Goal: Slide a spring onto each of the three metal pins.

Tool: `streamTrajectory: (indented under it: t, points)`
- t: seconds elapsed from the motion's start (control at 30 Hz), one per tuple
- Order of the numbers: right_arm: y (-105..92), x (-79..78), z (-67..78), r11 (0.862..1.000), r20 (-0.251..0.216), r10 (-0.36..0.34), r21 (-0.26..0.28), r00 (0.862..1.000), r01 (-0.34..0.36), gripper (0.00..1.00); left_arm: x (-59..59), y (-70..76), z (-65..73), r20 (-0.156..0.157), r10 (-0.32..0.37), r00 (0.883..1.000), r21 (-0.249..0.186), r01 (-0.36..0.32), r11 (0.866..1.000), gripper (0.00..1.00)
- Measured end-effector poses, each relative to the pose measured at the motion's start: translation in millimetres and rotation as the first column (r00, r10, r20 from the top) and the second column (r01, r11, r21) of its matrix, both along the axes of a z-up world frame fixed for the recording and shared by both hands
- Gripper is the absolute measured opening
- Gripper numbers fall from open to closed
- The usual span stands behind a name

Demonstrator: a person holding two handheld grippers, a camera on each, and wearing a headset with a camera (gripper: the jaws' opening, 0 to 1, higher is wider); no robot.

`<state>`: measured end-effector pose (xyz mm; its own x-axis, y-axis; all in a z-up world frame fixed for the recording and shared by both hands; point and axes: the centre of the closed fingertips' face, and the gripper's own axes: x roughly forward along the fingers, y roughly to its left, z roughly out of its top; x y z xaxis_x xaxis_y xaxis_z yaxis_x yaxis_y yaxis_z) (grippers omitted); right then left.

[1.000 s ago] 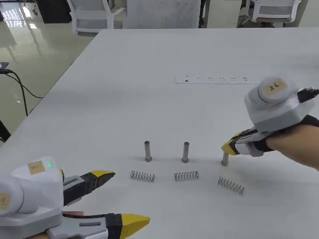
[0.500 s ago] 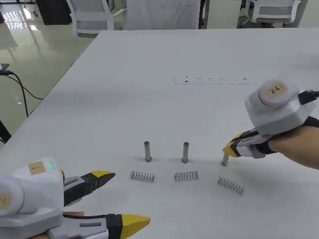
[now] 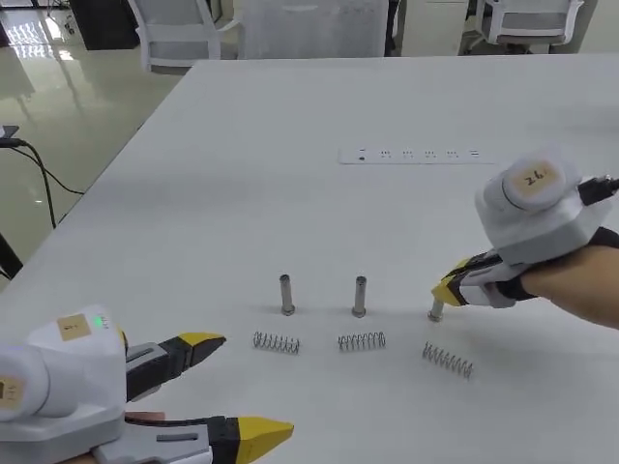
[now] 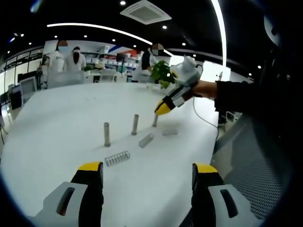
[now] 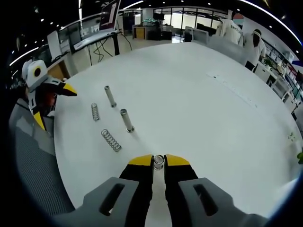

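Pinching the rounded top of the right-hand pin (image 3: 436,310), the right gripper (image 3: 447,287) has its jaws drawn narrow. They are black, capped in yellow, and meet on the pin's steel head, as the right gripper view shows from close. Its body is smooth white plastic, held by an arm in a dark sleeve (image 4: 236,97) that reaches in over the table's right edge. The left gripper (image 3: 246,385), of the same make, hangs over the table's near edge toward the left corner, its jaws spread wide with nothing between them.

The three pins are short, smooth grey metal cylinders, each upright on a slightly flared foot, in a row parallel to the near edge: the left-hand pin (image 3: 286,294), the middle pin (image 3: 360,296) and the right-hand pin, none yet wearing a spring. Just on the near-edge side of each lies a coil of thin bright wire on its side — the left spring (image 3: 277,342), the middle spring (image 3: 362,340) and the right spring (image 3: 448,361), the last slanted and apart from the gripper tips.

The table (image 3: 290,174) is matte white and flat. Toward its far edge a white socket strip (image 3: 418,154) sits flush in the top. Beyond the far edge stand pale chairs (image 3: 172,29); past the left edge a glossy floor (image 3: 68,97) carries a black cable (image 3: 39,174).
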<state>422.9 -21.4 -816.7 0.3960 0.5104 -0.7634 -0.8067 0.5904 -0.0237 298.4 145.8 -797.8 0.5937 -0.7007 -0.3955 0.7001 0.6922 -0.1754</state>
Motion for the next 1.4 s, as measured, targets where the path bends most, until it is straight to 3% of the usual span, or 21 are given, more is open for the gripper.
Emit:
streamTrajectory:
  t: [0.43, 0.67, 1.4]
  points:
    - [0.8, 1.7, -0.8, 1.0, 0.006, 0.002, 0.001, 1.0, -0.003, 0.07, 1.0, 1.0, 0.7, 0.001, -0.001, 1.0, 0.0, 0.001, 1.0, 0.73]
    - [0.4, 1.6, 1.1, 1.0, 0.021, 0.006, 0.001, 1.0, -0.006, 0.13, 1.2, 1.4, 0.8, 0.002, -0.002, 1.0, 0.0, 0.002, 1.0, 0.73]
    - [-9.4, -8.1, 7.6, 1.0, 0.028, -0.003, 0.011, 1.0, 0.003, 0.2, 0.6, 1.6, 1.2, 0.008, -0.002, 1.0, -0.004, 0.002, 1.0, 0.73]
